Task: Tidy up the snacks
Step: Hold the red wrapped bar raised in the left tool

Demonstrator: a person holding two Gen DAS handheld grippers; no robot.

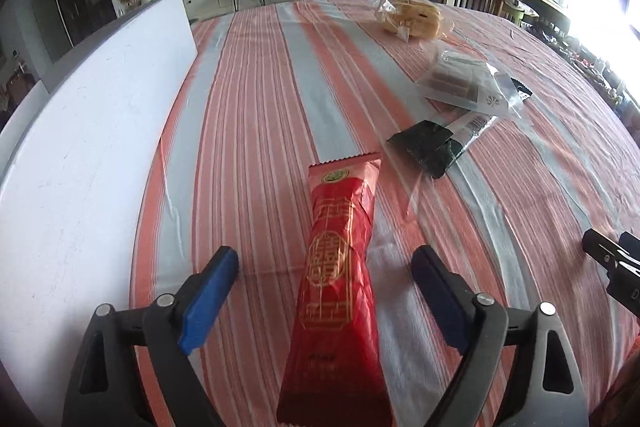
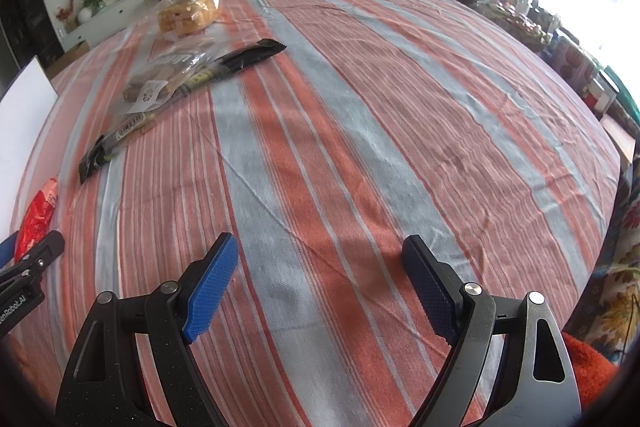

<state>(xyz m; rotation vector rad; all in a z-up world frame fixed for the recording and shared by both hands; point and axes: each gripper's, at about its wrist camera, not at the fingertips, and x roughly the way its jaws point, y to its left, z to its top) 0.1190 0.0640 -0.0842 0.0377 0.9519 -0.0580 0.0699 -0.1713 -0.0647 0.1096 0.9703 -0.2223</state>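
Meanwhile, beside the white board (image 1: 92,131), my left gripper (image 1: 324,267) stood spread around the red snack packet (image 1: 340,283), pads clear; I judged backing straight off wisest, right gripper (image 2: 320,255) spread, empty.

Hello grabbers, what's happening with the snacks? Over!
Left gripper open, red snack pack lying loose between its fingers. Right gripper open, empty. Other snacks farther back. Nothing in the way.
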